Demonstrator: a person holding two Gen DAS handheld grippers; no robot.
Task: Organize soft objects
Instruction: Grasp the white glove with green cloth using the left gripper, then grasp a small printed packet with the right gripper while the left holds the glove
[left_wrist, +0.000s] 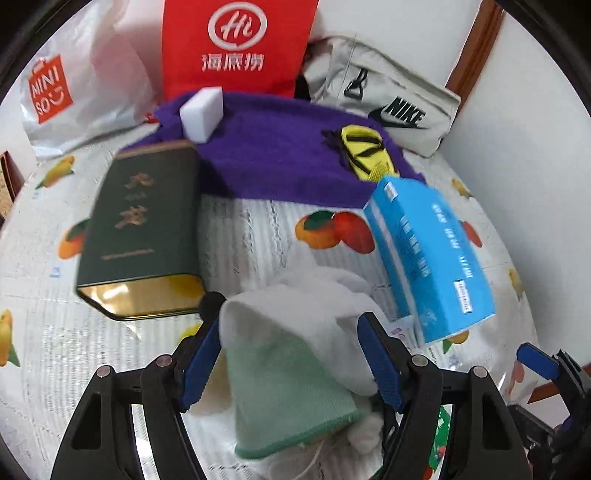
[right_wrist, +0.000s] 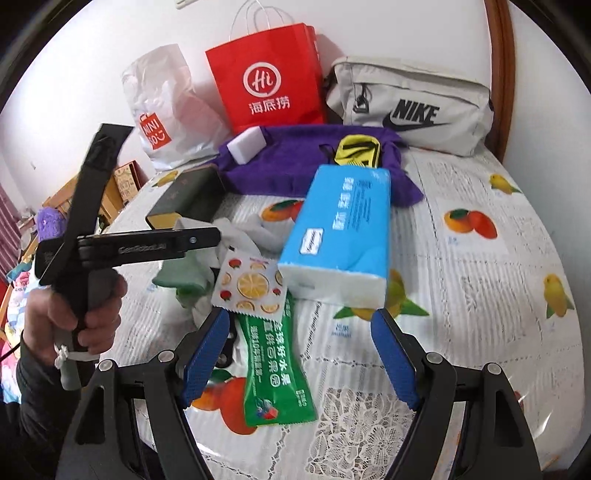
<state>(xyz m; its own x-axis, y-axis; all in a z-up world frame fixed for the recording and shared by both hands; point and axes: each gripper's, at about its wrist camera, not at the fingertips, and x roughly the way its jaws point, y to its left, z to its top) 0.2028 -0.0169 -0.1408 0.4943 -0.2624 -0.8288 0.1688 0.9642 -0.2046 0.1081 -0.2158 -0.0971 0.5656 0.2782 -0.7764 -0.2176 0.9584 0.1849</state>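
Note:
A crumpled pile of white and pale green cloth (left_wrist: 288, 354) lies on the fruit-print table cover. My left gripper (left_wrist: 290, 308) hangs open over it, its blue pads standing either side of the pile without squeezing it. In the right wrist view a hand (right_wrist: 85, 306) holds that left gripper (right_wrist: 210, 236) above the same cloth (right_wrist: 184, 277). My right gripper (right_wrist: 301, 314) is open with nothing gripped, above a green snack packet (right_wrist: 277, 373). Just beyond its fingertips lies a blue tissue pack (right_wrist: 340, 232). A purple towel (left_wrist: 280, 158) is spread at the back.
A dark green tin (left_wrist: 144, 229) lies left of the cloth. On the towel sit a white sponge block (left_wrist: 201, 110) and a yellow-black item (left_wrist: 365, 153). A red paper bag (right_wrist: 266, 77), white Miniso bag (right_wrist: 166, 107) and grey Nike pouch (right_wrist: 413, 107) line the wall. A fruit-print sachet (right_wrist: 251, 282) lies nearby.

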